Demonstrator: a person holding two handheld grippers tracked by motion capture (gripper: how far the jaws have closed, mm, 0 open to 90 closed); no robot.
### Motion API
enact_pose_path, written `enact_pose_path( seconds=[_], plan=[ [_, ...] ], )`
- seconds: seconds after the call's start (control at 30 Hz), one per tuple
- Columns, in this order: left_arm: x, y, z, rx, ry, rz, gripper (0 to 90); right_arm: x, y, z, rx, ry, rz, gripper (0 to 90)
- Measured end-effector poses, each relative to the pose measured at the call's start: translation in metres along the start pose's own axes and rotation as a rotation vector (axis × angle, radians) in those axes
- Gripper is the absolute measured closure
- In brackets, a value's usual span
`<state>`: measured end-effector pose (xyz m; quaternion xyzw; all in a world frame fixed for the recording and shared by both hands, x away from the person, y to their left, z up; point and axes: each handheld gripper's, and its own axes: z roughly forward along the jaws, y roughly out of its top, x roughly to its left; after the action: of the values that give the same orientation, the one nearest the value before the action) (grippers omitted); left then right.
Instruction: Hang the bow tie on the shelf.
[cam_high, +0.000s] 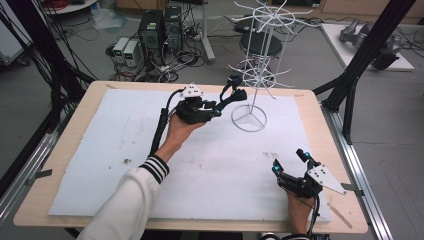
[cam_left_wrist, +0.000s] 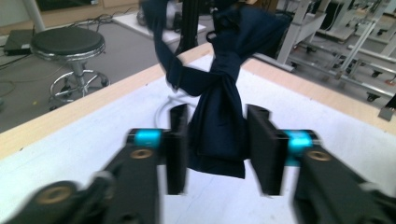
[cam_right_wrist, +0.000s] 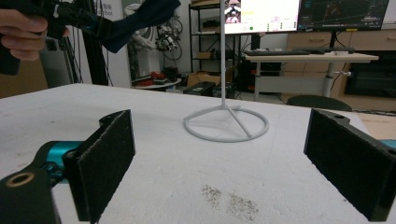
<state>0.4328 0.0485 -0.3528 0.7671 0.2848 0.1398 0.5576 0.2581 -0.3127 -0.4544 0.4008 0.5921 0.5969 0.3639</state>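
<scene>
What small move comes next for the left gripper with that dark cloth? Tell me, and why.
Probably ease the left gripper back a little, away from the white wire rack. Its fingers stand apart on either side of the dark blue cloth, which seems draped from the rack, so the cloth looks released. The right gripper rests open, far off.

A robotics lab — desktop computer towers (cam_high: 160, 29) amid floor cables, monitors (cam_right_wrist: 299, 14) on desks, black aluminium framing (cam_high: 367, 55).
</scene>
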Motion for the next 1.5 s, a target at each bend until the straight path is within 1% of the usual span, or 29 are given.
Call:
enact_pose_path(
  seconds=[0.17,0.23,0.3,0.33,0.37,0.4,0.43,0.47,0.5,0.53,0.57,0.6,0.63,0.67,0.7,0.73,0.77,0.8,0.83,0.87,0.9,0.93,0.97,1.0,1.03,1.13,1.27,1.33,1.5],
  plan=[
    [0.004,-0.012,-0.005,-0.014,0.005,-0.010,28.9,0.000,0.000,0.000,-0.002,0.002,-0.008,7.9],
    [0.009,-0.024,-0.017,-0.056,-0.018,-0.013,18.1,0.000,0.000,0.000,-0.004,0.003,-0.007,7.9],
    [0.010,-0.026,-0.020,-0.066,-0.021,-0.012,17.4,0.000,0.000,0.000,-0.004,0.003,-0.009,7.9],
    [0.012,-0.036,-0.032,-0.102,-0.017,-0.011,16.0,0.000,0.000,0.000,-0.004,0.002,-0.011,7.9],
    [0.012,-0.036,-0.032,-0.102,-0.017,-0.011,15.4,0.000,0.000,0.000,-0.004,0.002,-0.011,7.9],
    [0.015,-0.048,-0.050,-0.150,-0.015,-0.018,15.0,0.000,0.000,0.000,-0.004,0.001,-0.012,7.9],
    [0.015,-0.048,-0.050,-0.150,-0.015,-0.018,14.5,0.000,0.000,0.000,-0.004,0.001,-0.012,7.9],
    [0.017,-0.059,-0.070,-0.184,-0.002,-0.012,13.7,0.000,0.000,0.000,-0.004,0.000,-0.010,7.9],
    [0.017,-0.059,-0.070,-0.184,-0.002,-0.012,13.7,0.000,0.000,0.000,-0.004,0.000,-0.010,7.9],
    [0.019,-0.070,-0.088,-0.213,0.018,0.001,13.7,0.000,0.000,0.000,-0.004,0.001,-0.007,7.9],
    [0.019,-0.070,-0.088,-0.213,0.018,0.001,13.6,0.000,0.000,0.000,-0.005,0.000,-0.010,7.9],
    [0.022,-0.082,-0.113,-0.233,0.036,0.019,13.7,0.000,0.000,0.000,-0.007,-0.002,-0.013,7.9],
    [0.022,-0.082,-0.113,-0.233,0.036,0.019,13.7,0.000,0.000,0.000,-0.007,-0.002,-0.013,7.9],
    [0.025,-0.094,-0.135,-0.256,0.069,0.030,13.7,0.000,0.000,0.000,-0.006,-0.004,-0.016,7.9],
    [0.025,-0.094,-0.135,-0.256,0.069,0.030,13.6,0.001,0.000,0.000,-0.006,-0.003,-0.013,7.9],
    [0.030,-0.105,-0.156,-0.263,0.100,0.039,13.6,0.000,0.000,0.000,-0.007,-0.002,-0.013,7.9],
    [0.030,-0.105,-0.156,-0.263,0.100,0.039,13.7,0.000,0.000,0.000,-0.007,-0.002,-0.013,7.9],
    [0.036,-0.116,-0.175,-0.267,0.128,0.043,13.7,0.000,0.000,0.000,-0.007,-0.003,-0.012,7.9],
    [0.036,-0.116,-0.175,-0.267,0.128,0.043,13.7,0.000,0.000,0.000,-0.006,-0.005,-0.014,7.9],
    [0.042,-0.127,-0.192,-0.274,0.161,0.040,13.7,0.001,0.000,0.000,-0.006,-0.006,-0.014,7.9],
    [0.042,-0.127,-0.192,-0.274,0.161,0.040,13.6,0.001,0.000,0.000,-0.002,-0.006,-0.012,7.9],
    [0.046,-0.137,-0.205,-0.284,0.190,0.033,13.7,0.001,0.000,0.000,-0.006,-0.009,-0.017,7.9],
    [0.046,-0.137,-0.205,-0.284,0.190,0.033,13.6,0.001,0.000,0.000,-0.006,-0.009,-0.018,7.9],
    [0.046,-0.151,-0.218,-0.306,0.231,0.030,13.7,0.001,0.000,0.000,-0.002,-0.008,-0.013,7.9],
    [0.046,-0.151,-0.218,-0.306,0.231,0.030,13.6,0.001,0.000,0.000,-0.006,-0.009,-0.018,7.9],
    [0.041,-0.170,-0.230,-0.349,0.279,0.027,13.6,0.001,0.000,0.001,-0.006,-0.011,-0.017,7.9],
    [0.036,-0.189,-0.236,-0.373,0.313,0.037,13.6,0.001,0.000,0.000,-0.003,-0.012,-0.019,7.9],
    [0.035,-0.191,-0.237,-0.395,0.316,0.046,13.6,0.002,0.000,0.000,0.000,-0.012,-0.016,7.9],
    [0.036,-0.192,-0.237,-0.403,0.318,0.036,13.7,0.002,0.000,0.000,-0.004,-0.013,-0.018,7.9]
  ],
)
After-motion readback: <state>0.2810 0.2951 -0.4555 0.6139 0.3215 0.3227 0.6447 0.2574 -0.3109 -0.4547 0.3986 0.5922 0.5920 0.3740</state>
